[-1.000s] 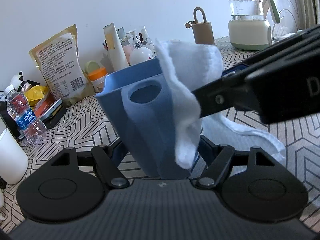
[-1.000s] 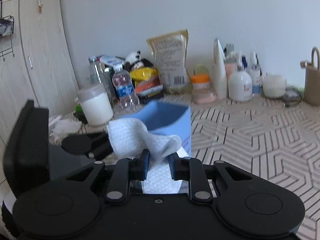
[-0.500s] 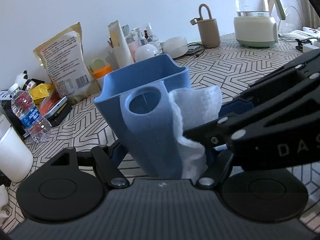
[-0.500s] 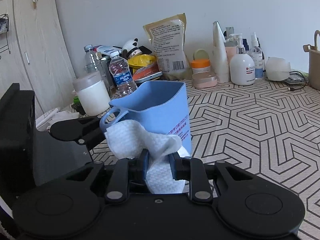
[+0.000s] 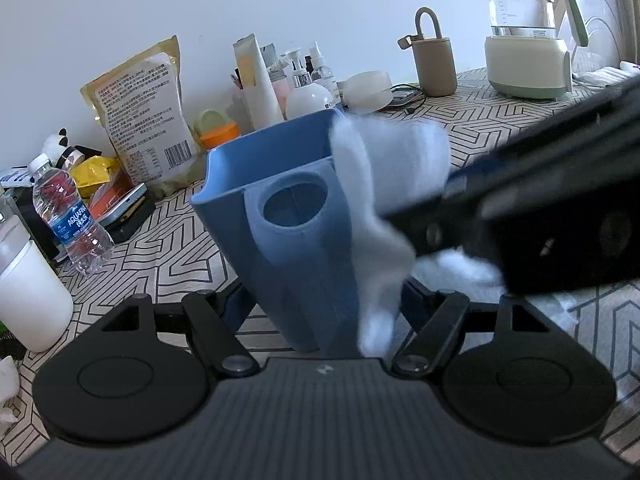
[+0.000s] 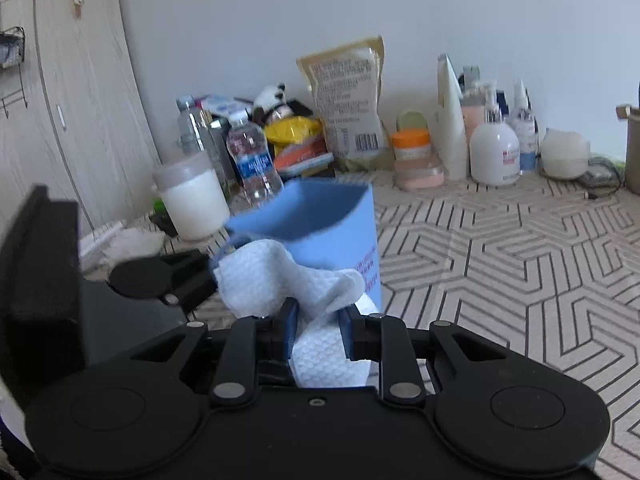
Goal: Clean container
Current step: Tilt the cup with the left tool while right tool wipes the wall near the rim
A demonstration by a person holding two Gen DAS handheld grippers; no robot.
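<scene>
Right now the left claw [image 5: 320,300] is gripping the blue container [image 5: 296,216] upright above the bench [image 6: 520,248], while the right claw [image 6: 316,332], clenching the white cloth [image 6: 280,276], is pressing it against the container's right outer wall near the rim.

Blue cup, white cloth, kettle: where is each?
Blue cup [image 5: 304,264]: left wrist view, handle side.
White cloth [image 6: 276,276]: right wrist view, bunched upper fold.
Kettle [image 5: 520,12]: left wrist view, glass body.

"AQUAFINA" on water bottle [image 5: 72,220] label
</scene>
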